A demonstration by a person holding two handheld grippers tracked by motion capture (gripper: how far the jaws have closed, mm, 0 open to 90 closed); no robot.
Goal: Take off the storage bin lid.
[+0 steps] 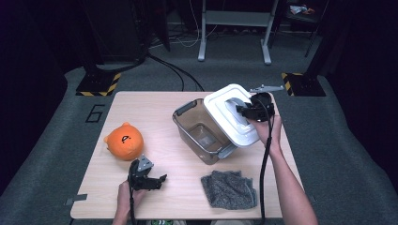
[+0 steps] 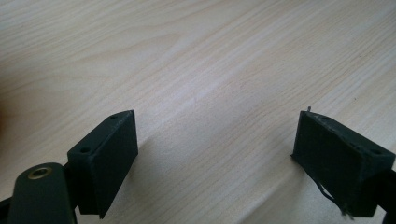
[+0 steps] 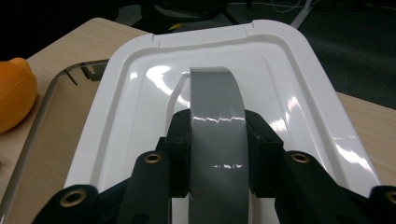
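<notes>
A clear grey-tinted storage box (image 1: pixel 201 131) stands in the middle of the wooden table (image 1: pixel 155 112). Its white lid (image 1: pixel 230 117) is lifted and tilted over the box's right rim. My right gripper (image 1: pixel 244 111) is shut on the lid's grey handle (image 3: pixel 217 135), the pads pressing both sides of it. The white lid (image 3: pixel 140 107) spreads out ahead of the right gripper (image 3: pixel 218 144), with the box rim (image 3: pixel 42 112) below at left. Near the front left, my left gripper (image 1: pixel 158 179) rests low over the table, open, with bare wood between its fingers (image 2: pixel 109 156).
An orange plush toy (image 1: pixel 124 141) sits at the table's left, and the orange plush toy (image 3: pixel 14 95) edges into the right gripper view. A grey cloth (image 1: pixel 230 189) lies near the front edge, right of centre. Beyond the table are a metal stand's legs (image 1: pixel 234 33) and cables on the floor.
</notes>
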